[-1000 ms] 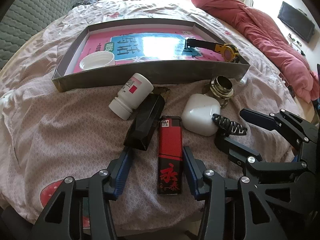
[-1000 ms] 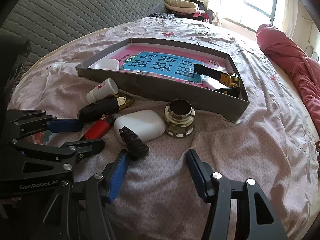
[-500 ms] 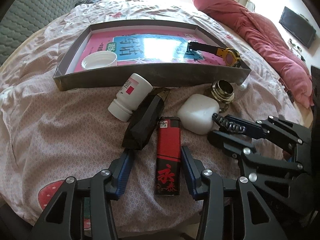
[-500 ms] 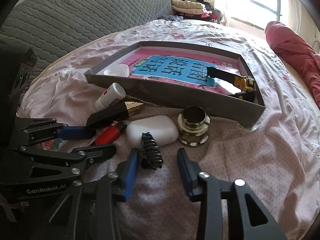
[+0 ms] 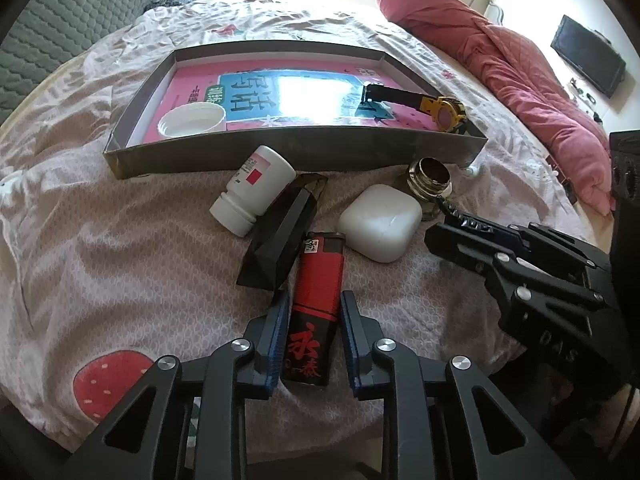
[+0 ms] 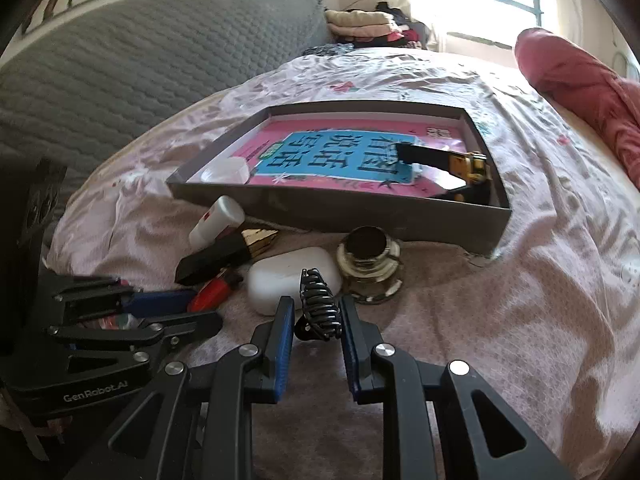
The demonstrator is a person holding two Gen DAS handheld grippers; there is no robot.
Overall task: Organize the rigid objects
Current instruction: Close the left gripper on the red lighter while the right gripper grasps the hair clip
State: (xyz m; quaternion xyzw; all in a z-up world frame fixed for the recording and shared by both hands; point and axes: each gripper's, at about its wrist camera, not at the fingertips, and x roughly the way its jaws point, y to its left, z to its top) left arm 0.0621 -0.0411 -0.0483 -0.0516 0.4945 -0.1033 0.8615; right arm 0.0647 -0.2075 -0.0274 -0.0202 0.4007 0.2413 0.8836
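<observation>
Lighter (image 5: 316, 312) lies between left hand-held gripper (image 5: 314, 344) fingers, clip (image 6: 319, 306) between right's

Both grippers have narrowed around their targets

The left gripper (image 5: 314, 334) has drawn its blue pads in from a wide spread until they sit close against the sides of the red and black lighter (image 5: 316, 312) (whether they actually press it cannot be told). The right gripper (image 6: 316, 332) has moved forward and left from bare bedding to straddle the black hair claw (image 6: 319, 304), its fingers likewise pulled inward to flank the clip closely, and it now reaches nearer the white earbud case (image 6: 280, 278).
</observation>
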